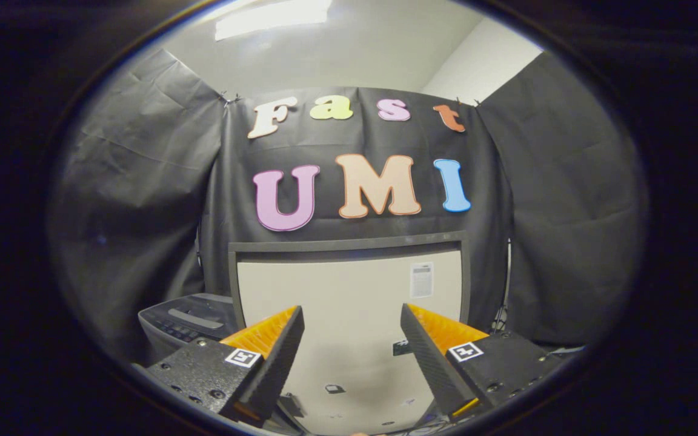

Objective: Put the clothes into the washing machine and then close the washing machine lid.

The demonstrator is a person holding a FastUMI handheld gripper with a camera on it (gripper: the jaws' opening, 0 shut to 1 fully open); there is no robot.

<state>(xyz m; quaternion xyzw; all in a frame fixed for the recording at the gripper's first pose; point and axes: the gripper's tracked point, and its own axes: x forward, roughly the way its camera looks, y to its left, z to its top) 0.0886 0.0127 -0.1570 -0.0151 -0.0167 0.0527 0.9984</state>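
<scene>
The washing machine's lid (349,284) stands raised, its pale inner face with a dark rim facing me just beyond the fingers. The machine's dark control panel (188,318) shows to the left of the lid. My gripper (352,318) is open, its two fingers spread wide in front of the lid with nothing between them. No clothes are in sight.
Black cloth walls (137,200) close in the booth on the left, back and right. A small white label (422,280) sits on the lid's upper right. A white ceiling with a bright light (273,15) is above.
</scene>
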